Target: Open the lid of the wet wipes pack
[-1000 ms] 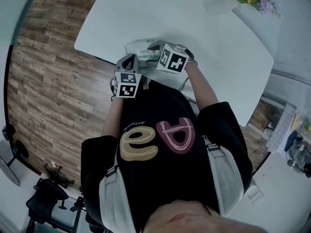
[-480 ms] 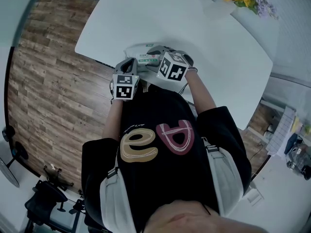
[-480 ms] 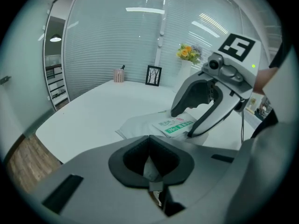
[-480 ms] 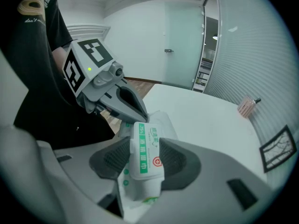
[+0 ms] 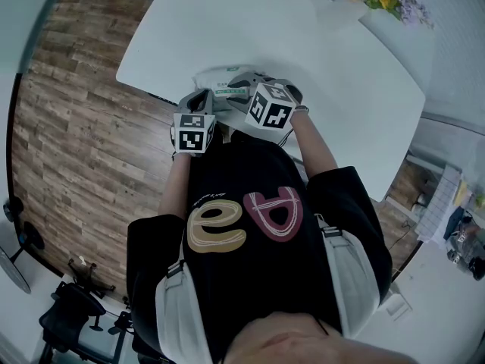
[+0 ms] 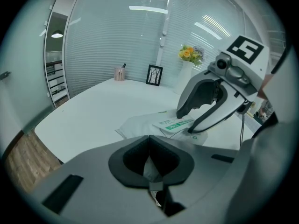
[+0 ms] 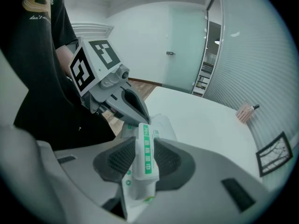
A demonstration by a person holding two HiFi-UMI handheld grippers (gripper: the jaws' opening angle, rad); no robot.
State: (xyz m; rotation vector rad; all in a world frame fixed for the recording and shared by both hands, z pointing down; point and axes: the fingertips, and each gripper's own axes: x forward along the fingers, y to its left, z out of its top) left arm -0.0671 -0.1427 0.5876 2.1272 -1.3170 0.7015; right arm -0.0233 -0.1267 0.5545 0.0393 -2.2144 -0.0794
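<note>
Starting at the right gripper, we see its jaws closing with one white flap between them. The flap has a green stripe and stands on edge. The pads sit close on both sides of it, with a thin dark gap on one side, so we do not call it a firm pinch. The left gripper has its jaws together on a thin grey-white fold of the same pack's wrapper. We count two grippers and two marker cubes, one on each. There is a single pack of wipes, lying near the front edge of the one white table, between the two tools and just before the person's black shirt. Farther back on the table stand one vase of flowers, one picture frame and one small holder with something dark sticking out of it. Wooden floor shows beside the table. From above, the grippers cover most of the pack and only its far end shows. The print on the flap is too small for us to read. Only a sliver of the fold in the left jaws shows, and we cannot tell which edge of the pack it is.
</note>
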